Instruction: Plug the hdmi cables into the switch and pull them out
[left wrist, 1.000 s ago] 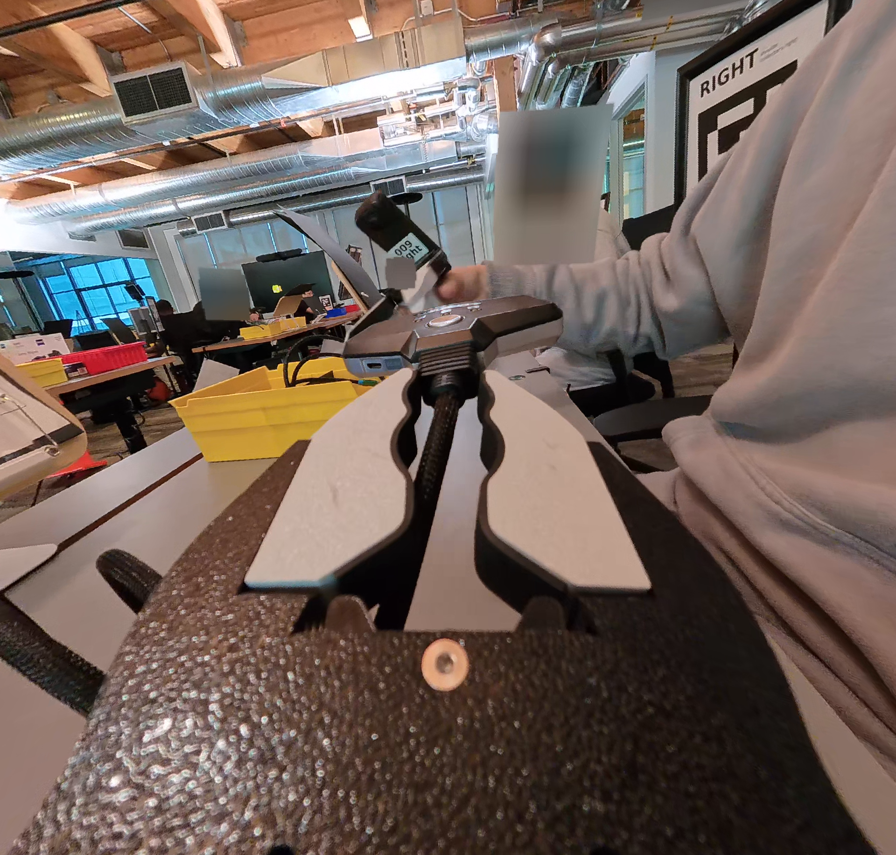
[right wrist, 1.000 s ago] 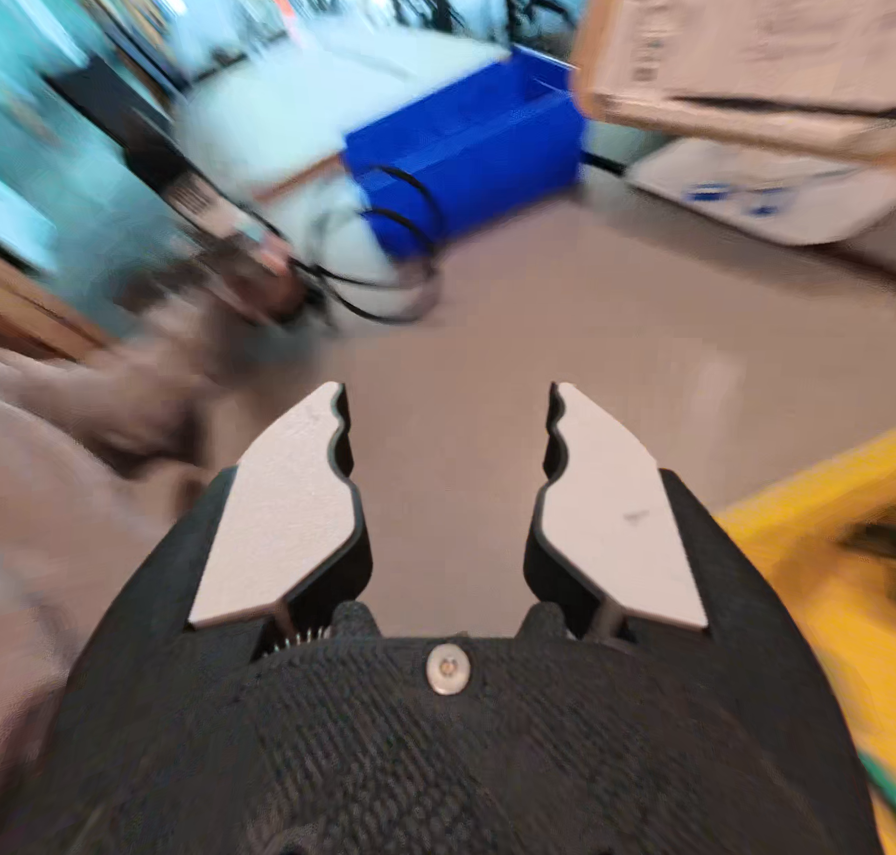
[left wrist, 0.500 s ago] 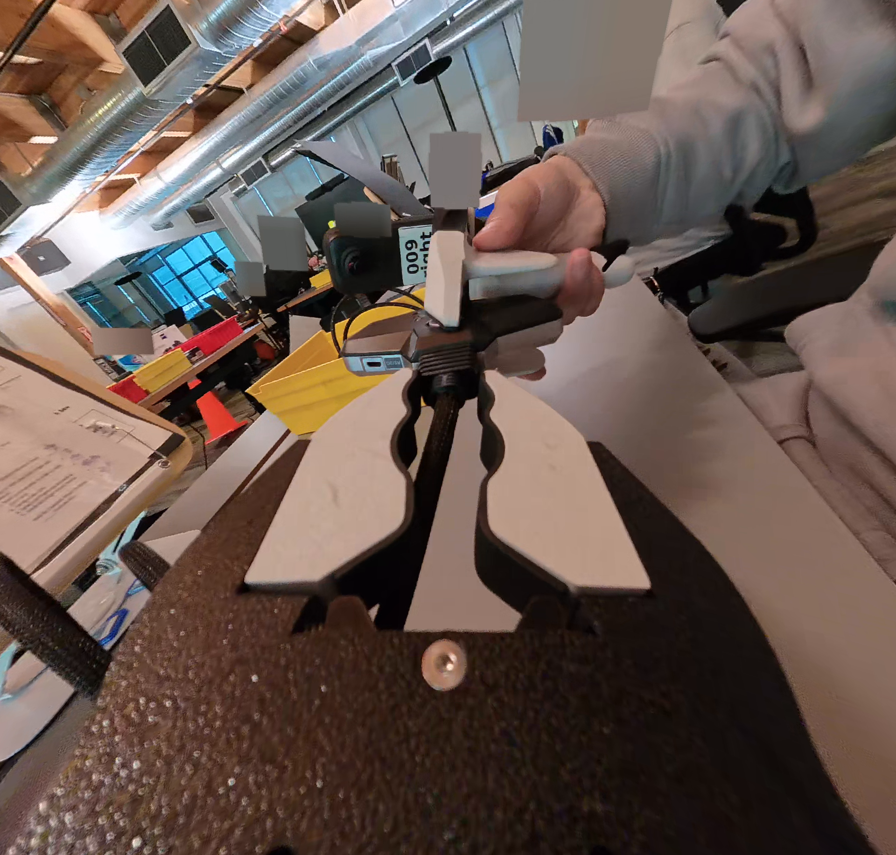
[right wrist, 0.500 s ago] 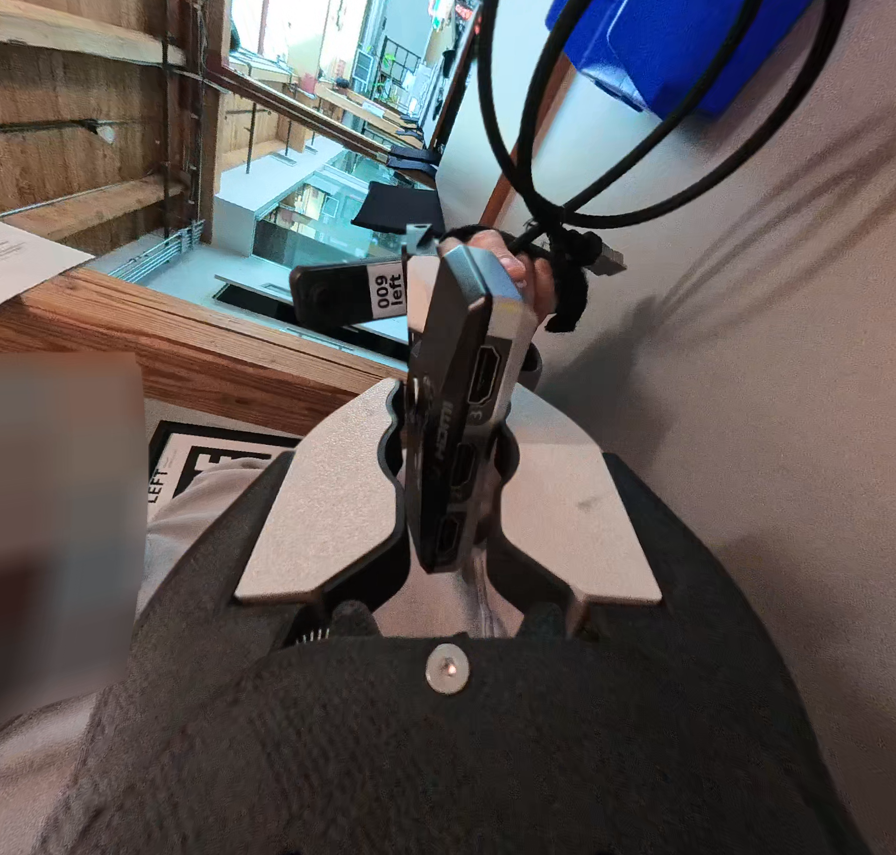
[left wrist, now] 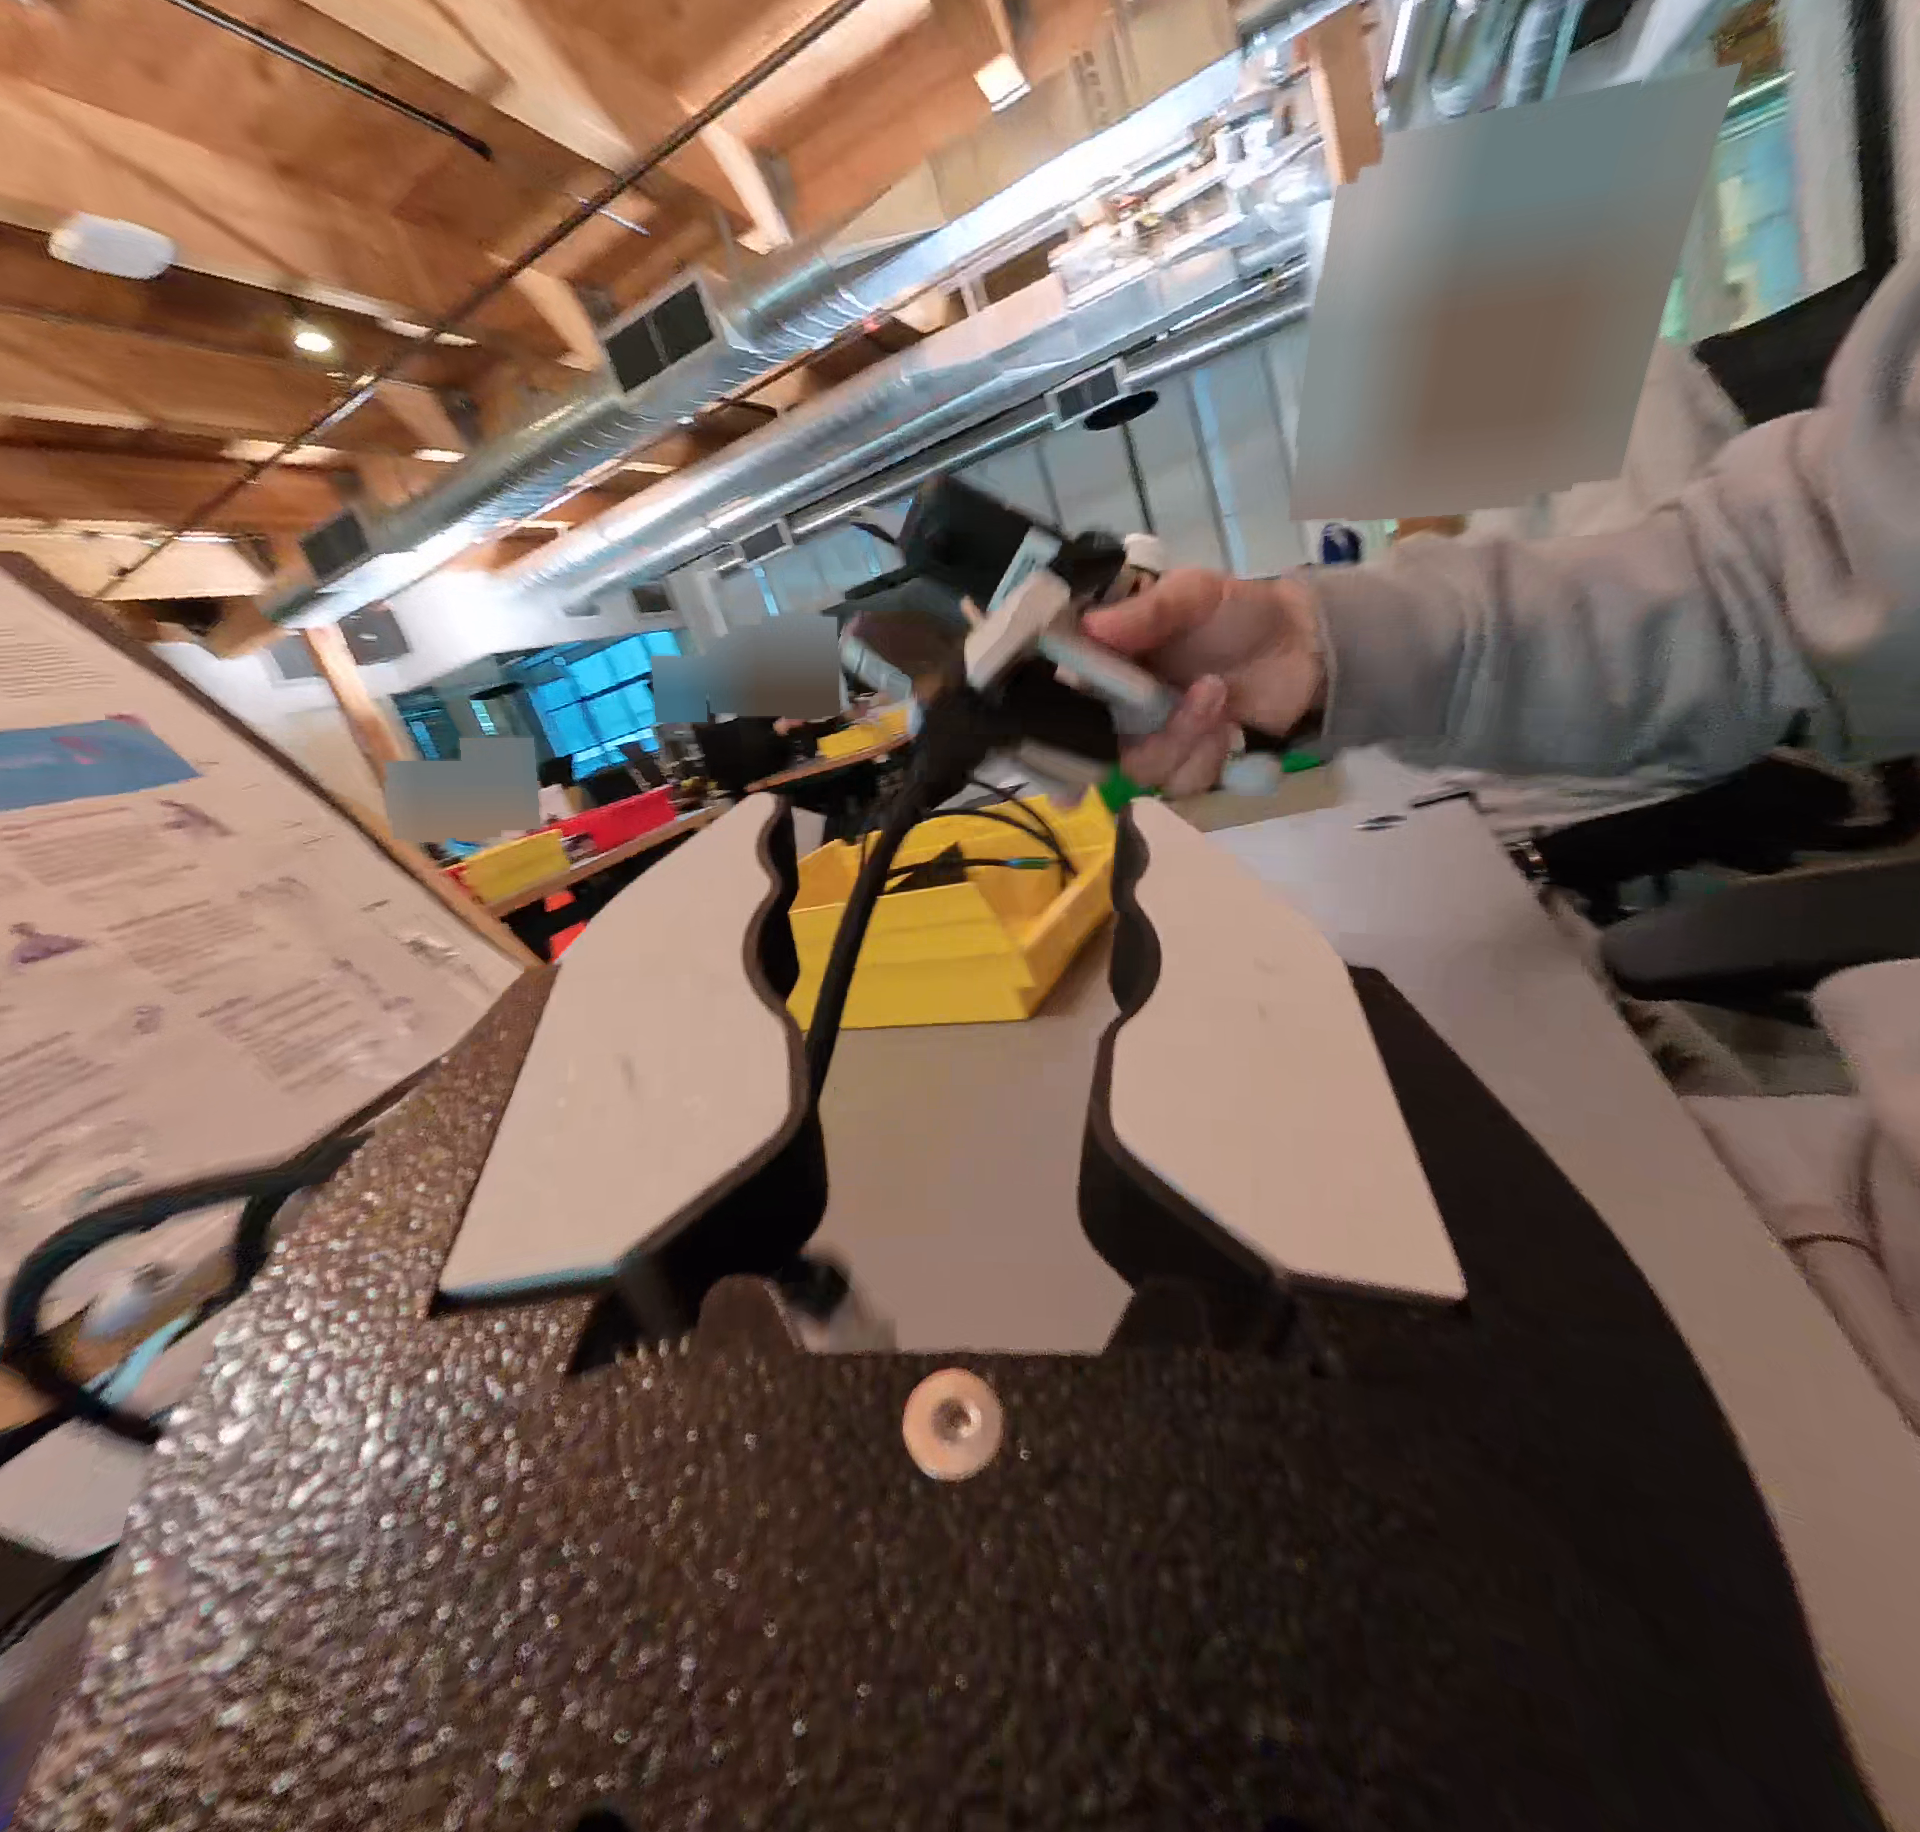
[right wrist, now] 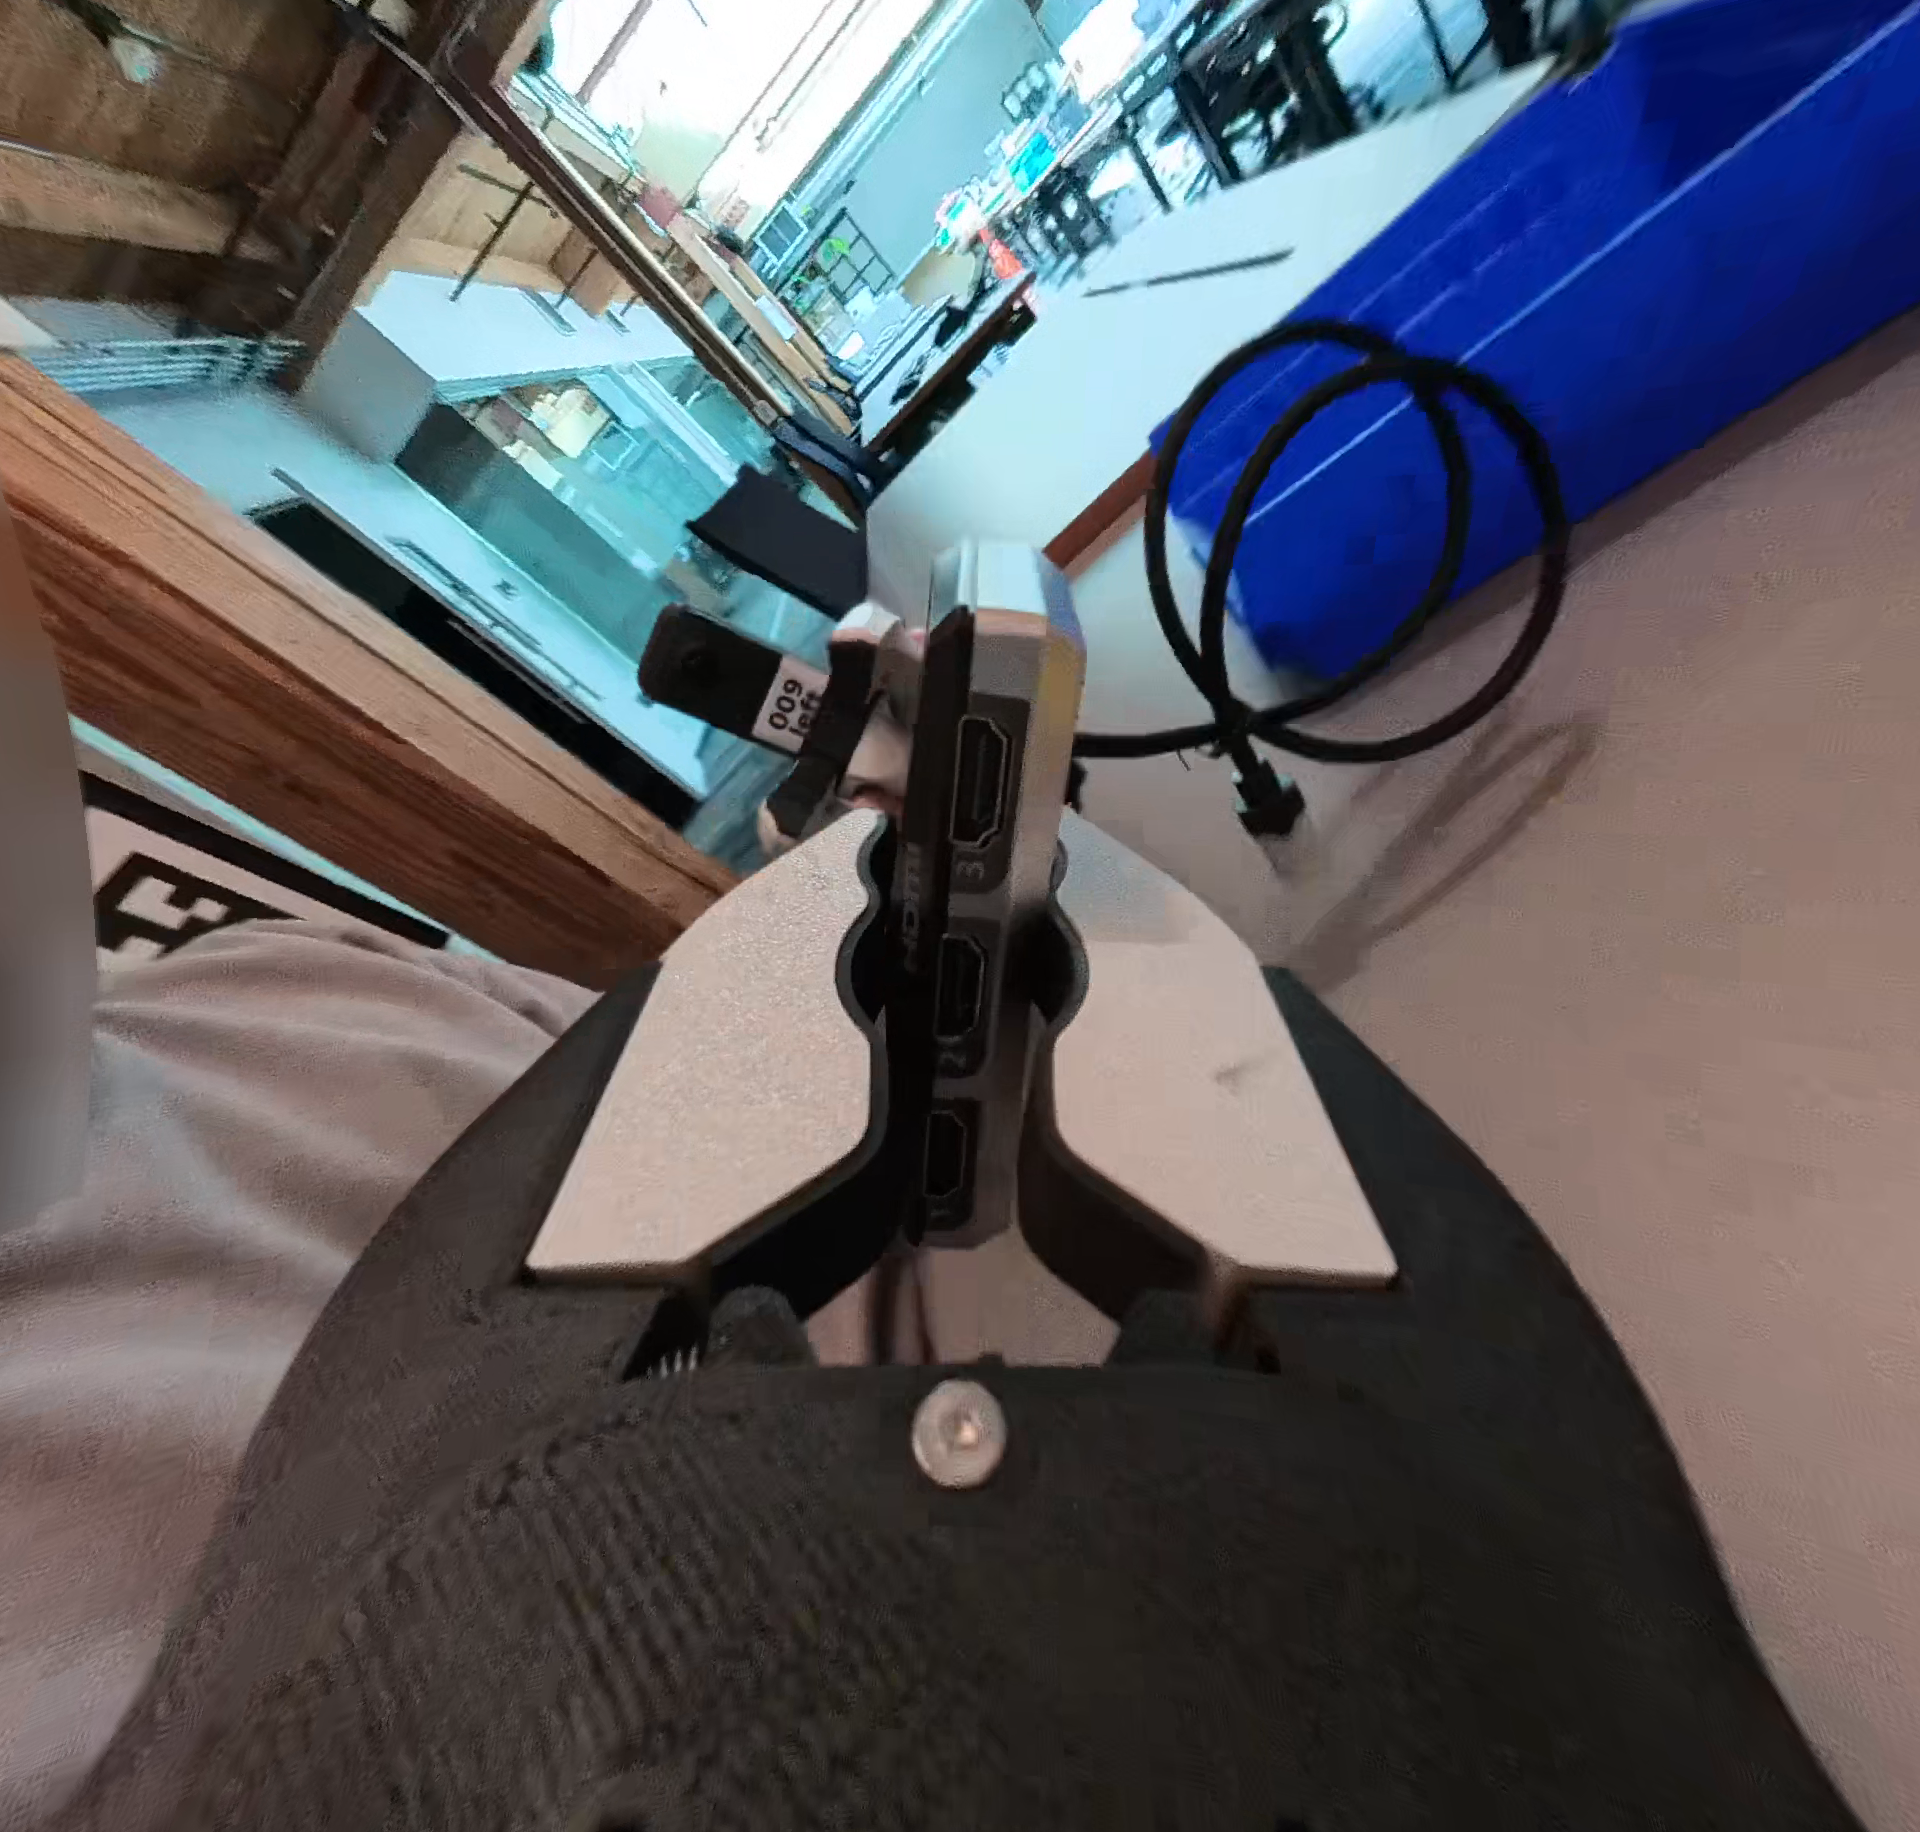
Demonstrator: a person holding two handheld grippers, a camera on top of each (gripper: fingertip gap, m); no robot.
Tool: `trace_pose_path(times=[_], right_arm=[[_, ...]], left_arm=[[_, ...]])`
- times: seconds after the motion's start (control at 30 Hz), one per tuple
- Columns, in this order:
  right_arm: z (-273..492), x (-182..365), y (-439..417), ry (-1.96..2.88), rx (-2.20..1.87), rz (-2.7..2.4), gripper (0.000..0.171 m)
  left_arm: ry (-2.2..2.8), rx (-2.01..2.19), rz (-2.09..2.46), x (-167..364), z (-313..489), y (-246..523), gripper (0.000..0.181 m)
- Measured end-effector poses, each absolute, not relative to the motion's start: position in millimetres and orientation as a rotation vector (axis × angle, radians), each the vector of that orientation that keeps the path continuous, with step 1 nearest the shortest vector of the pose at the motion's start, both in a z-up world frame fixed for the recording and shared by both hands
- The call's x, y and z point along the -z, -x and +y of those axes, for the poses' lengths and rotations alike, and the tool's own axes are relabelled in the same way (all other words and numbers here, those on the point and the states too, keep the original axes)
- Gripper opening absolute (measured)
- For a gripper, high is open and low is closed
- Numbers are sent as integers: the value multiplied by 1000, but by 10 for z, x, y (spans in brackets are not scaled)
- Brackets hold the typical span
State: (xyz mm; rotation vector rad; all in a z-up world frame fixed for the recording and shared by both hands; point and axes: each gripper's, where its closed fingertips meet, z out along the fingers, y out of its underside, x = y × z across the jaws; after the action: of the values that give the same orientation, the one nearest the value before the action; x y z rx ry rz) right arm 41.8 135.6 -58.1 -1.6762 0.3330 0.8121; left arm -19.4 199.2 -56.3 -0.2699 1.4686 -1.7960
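My right gripper [right wrist: 971, 837] is shut on the grey HDMI switch [right wrist: 1013, 702], held on edge with three empty ports facing the camera. A black HDMI cable [right wrist: 1351, 535] runs from behind the switch into a coil on the table, its free plug [right wrist: 1268, 806] lying loose. My left gripper [left wrist: 951, 826] is open, and the black cable [left wrist: 842, 972] passes between its fingers, close to the left one, up to the blurred switch [left wrist: 894, 660]. The right gripper [left wrist: 1029, 608] shows there too, held by a hand. The left gripper [right wrist: 727, 681] shows behind the switch.
A yellow bin [left wrist: 935, 941] with cables stands on the grey table [left wrist: 1351, 899] beyond my left gripper. A blue bin [right wrist: 1610, 276] stands behind the coil. A board with papers [left wrist: 156, 951] leans at the left. A person's grey sleeve [left wrist: 1558, 639] reaches in from the right.
My left gripper has opened, let go of the cable's plug and drawn back from the switch. My right gripper closed on the switch and still holds it, now raised and turned.
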Motion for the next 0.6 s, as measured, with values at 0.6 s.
trace_pose_path(times=[0.6], right_arm=[[-698, -499, -3236, 2106, 256, 560, 23]], left_arm=[[427, 1766, 1518, 930, 2169, -65, 52]])
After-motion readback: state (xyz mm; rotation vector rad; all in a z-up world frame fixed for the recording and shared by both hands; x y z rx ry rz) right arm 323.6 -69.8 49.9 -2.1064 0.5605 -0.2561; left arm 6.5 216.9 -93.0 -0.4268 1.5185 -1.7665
